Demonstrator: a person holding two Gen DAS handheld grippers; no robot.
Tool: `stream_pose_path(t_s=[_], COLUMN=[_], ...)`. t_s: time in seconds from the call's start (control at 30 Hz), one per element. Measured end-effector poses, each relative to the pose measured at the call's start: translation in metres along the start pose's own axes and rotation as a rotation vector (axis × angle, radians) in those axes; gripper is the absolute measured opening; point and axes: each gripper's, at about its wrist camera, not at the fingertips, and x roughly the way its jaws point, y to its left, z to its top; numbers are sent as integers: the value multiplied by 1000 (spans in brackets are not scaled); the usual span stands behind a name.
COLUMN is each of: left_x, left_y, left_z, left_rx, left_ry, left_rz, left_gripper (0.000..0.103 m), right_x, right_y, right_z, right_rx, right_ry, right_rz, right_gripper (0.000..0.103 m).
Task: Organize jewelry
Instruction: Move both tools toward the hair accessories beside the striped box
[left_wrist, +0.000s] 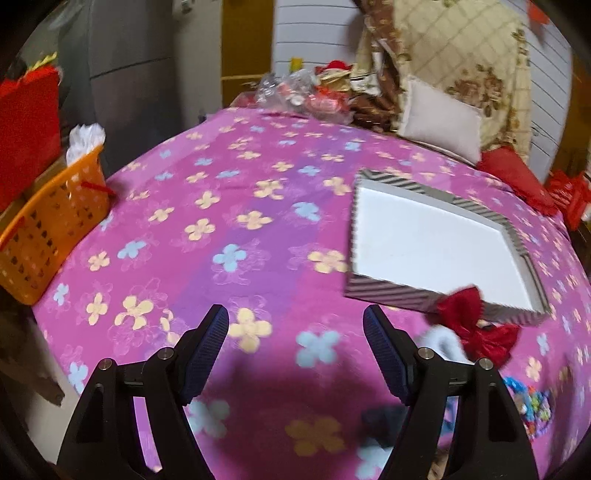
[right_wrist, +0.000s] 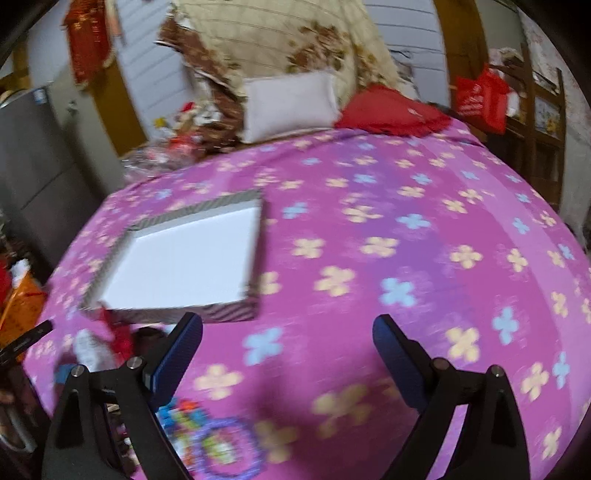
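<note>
Left gripper (left_wrist: 295, 325) spread wide, nothing between fingers, over pink flowered bedspread (left_wrist: 229, 221). Right gripper (right_wrist: 288, 334) likewise spread, holding nothing. Shallow striped-rim box with white inside (left_wrist: 436, 240) lies on bedspread, red ribbon bow (left_wrist: 476, 325) touching near edge. Colourful beaded jewelry (right_wrist: 207, 439) lies blurred on bedspread just below right gripper's left finger. Orange plastic basket (left_wrist: 48, 225) at bedspread's left edge.

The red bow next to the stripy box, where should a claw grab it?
Probably the narrow knot in the middle of the red bow, where the loops pinch together and fit between the fingers. It lies flat against the striped box, so come from above. The left claw is open and nearest; the right claw is open too.
</note>
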Motion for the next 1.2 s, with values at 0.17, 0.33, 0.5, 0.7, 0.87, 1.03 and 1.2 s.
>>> stream_pose_path(t_s=[0.17, 0.33, 0.5, 0.7, 0.87, 1.03, 1.2], left_x=[-20, -33, -39, -38, -35, -33, -31], left_y=[-25, -48, -59, -67, -66, -64, -63], left_z=[-15, -25, -28, -32, -32, -30, -30], left_rx=[54, 97, 111, 114, 112, 108, 101], left_ry=[-7, -41, -53, -43, -22, -13, -2], left_rz=[-34, -40, -46, -39, -39, -37, -38], left_gripper=[67, 67, 66, 66, 66, 66, 66], right_x=[-16, -21, -23, -21, -15, -11, -8], right_y=[47, 81, 94, 107, 114, 122, 126], right_z=[-15, -20, -25, -30, -32, -32, -31], right_rx=[-94, -191, -217, -233, -239, -258, -263], right_ry=[-51, -43, -47, -40, -34, -25, -19], right_rz=[9, 22, 39, 55, 68, 68, 67], right_gripper=[96, 96, 96, 96, 96, 96, 96])
